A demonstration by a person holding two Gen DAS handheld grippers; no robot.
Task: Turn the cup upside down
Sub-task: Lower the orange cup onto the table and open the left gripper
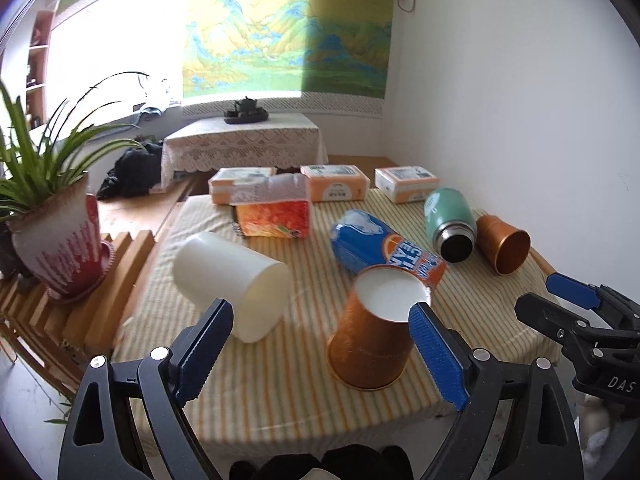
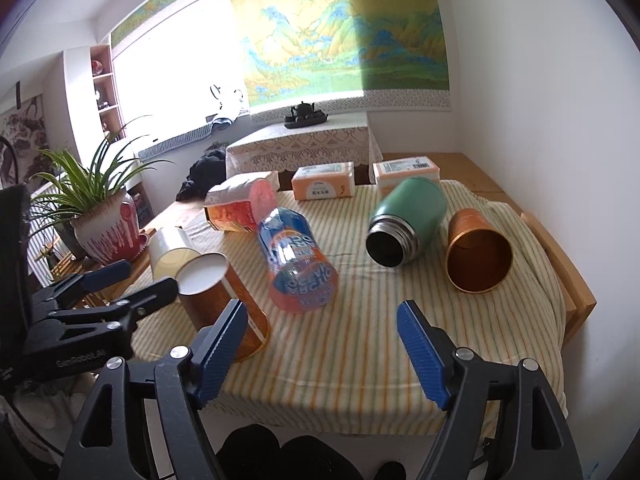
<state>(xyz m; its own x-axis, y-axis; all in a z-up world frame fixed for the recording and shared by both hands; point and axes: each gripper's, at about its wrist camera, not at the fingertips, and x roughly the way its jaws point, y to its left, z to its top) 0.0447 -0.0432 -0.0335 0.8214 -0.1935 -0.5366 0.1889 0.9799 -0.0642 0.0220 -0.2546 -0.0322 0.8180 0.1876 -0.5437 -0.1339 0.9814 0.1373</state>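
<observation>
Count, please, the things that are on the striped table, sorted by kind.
Cups: 3, orange paper cup, white cup, copper cup
Tissue packs: 3
Bottles: 1
Flasks: 1, green
Cartons: 1, orange
Total: 9

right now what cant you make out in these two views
- Orange paper cup: right wrist view, its lower side hidden behind the right gripper finger.
- White cup: motion-blurred in left view; right view, mostly hidden behind the orange cup.
- Tissue pack print: too small.
</observation>
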